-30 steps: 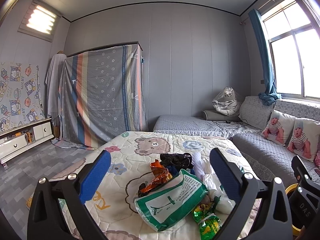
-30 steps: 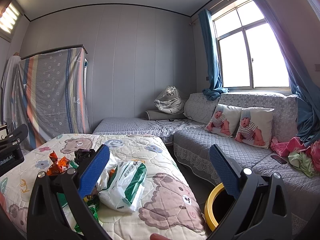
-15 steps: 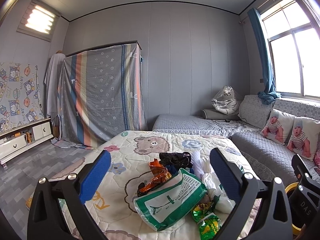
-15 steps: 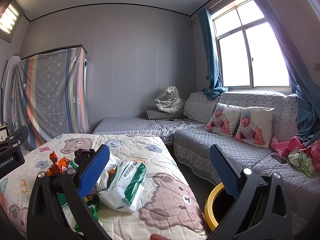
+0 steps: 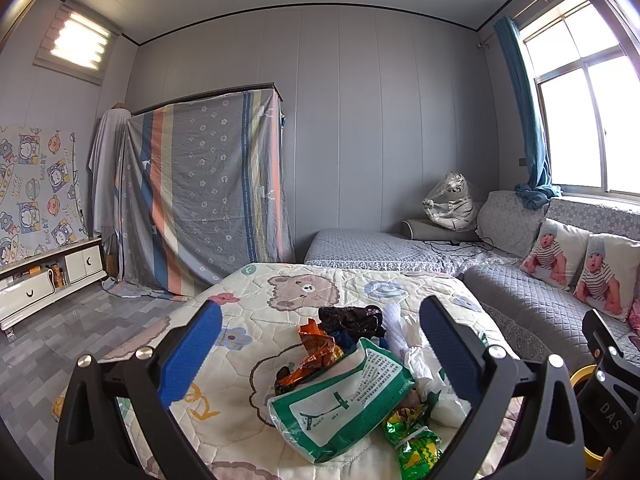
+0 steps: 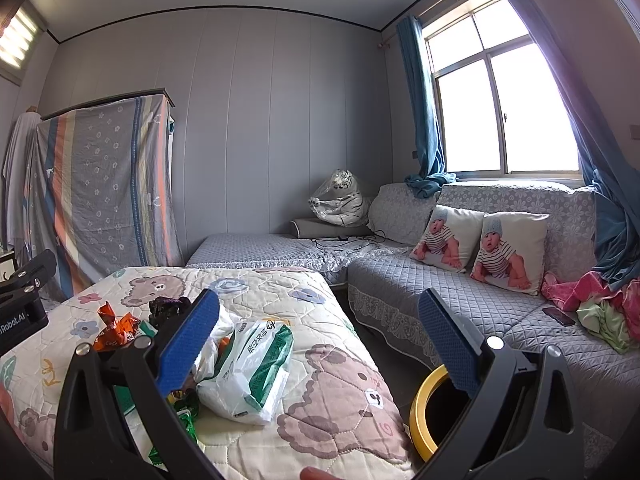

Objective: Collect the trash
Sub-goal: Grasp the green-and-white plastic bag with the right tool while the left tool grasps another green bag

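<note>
Left gripper [image 5: 320, 344] spread wide, empty, hovering above trash pile [image 5: 352, 380] on bear-print quilt [image 5: 248, 292]; view unchanged from earlier frames. Right gripper [image 6: 320, 340] likewise wide, empty, unmoved; yellow-rimmed bin [image 6: 424, 408] beside quilt edge.

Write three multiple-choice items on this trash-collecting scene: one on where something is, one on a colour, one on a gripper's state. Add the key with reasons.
1. Where does the yellow-rimmed bin stand?
A. on the quilt
B. on the floor between the quilted bed and the sofa
C. on the sofa

2. What colour is the crumpled wrapper at the far left of the trash pile?
A. orange
B. purple
C. white

3. How is the left gripper?
A. shut on a wrapper
B. shut, empty
C. open, holding nothing

Key: B, its rim shows in the floor gap beside the bed; A, it is bright orange; C, the blue pads stand wide apart over the pile.
</note>
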Available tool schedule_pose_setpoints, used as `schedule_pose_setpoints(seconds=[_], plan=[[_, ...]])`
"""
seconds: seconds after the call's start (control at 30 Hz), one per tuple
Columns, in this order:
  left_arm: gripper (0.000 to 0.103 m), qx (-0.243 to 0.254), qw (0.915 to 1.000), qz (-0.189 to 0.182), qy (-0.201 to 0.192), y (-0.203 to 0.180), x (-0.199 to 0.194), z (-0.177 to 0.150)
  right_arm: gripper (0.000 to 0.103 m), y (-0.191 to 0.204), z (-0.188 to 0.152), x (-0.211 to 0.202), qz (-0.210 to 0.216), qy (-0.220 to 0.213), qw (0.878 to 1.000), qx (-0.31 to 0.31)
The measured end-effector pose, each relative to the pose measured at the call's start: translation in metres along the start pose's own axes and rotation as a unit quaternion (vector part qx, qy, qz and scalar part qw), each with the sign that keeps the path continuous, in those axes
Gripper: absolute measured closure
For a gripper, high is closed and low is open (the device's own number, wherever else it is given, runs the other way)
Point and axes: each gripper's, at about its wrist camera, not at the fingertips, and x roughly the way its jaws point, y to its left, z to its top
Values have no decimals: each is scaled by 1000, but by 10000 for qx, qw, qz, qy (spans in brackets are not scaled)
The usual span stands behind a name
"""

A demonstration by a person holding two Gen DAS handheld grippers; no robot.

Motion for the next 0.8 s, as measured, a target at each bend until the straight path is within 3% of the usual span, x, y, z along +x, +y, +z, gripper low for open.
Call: schedule_pose_setpoints(seconds=[0.43,0.57,0.67,0.8], plan=[[8,81,9973,-650,331,17,30,-12,8,-2,-2,6,-12,52,10000,-60],[8,383,9932,-999,464,22,41,-21,8,-3,-5,18,351,313,9989,-30],[8,637,9852,-1443,665,25,52,-30,8,-5,-8,31,657,532,9964,-15],[8,826,9809,-1622,685,30,65,-44,8,-10,-14,50,993,842,9913,174]])
